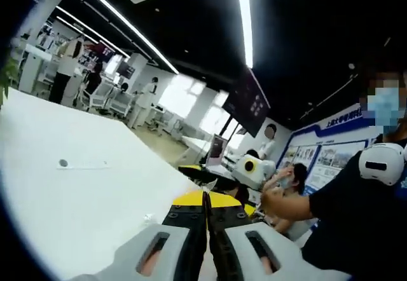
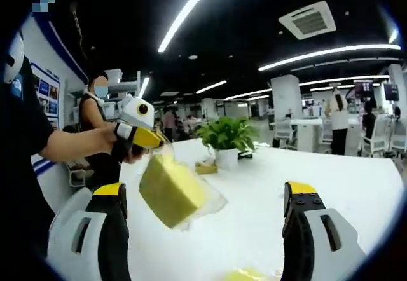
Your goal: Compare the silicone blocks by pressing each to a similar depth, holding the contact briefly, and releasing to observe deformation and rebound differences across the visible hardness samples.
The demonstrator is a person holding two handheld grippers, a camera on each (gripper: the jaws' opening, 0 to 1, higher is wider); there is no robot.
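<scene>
Above the white surface (image 2: 267, 217), in the right gripper view, the left tool (image 2: 154, 142) holds a yellowish silicone block (image 2: 170, 191) up in the air, pinching the top of its clear wrapping so the block hangs tilted below. The right tool (image 2: 205, 214) stands spread wide, its two yellow-tipped jaws far apart with nothing between them, the block hanging just beyond its left jaw. A second yellow piece (image 2: 245, 274) peeks in at the bottom edge. A potted plant (image 2: 226, 140) stands farther back on the surface. In the left gripper view, the left tool's (image 1: 206, 212) jaws are pressed together.
</scene>
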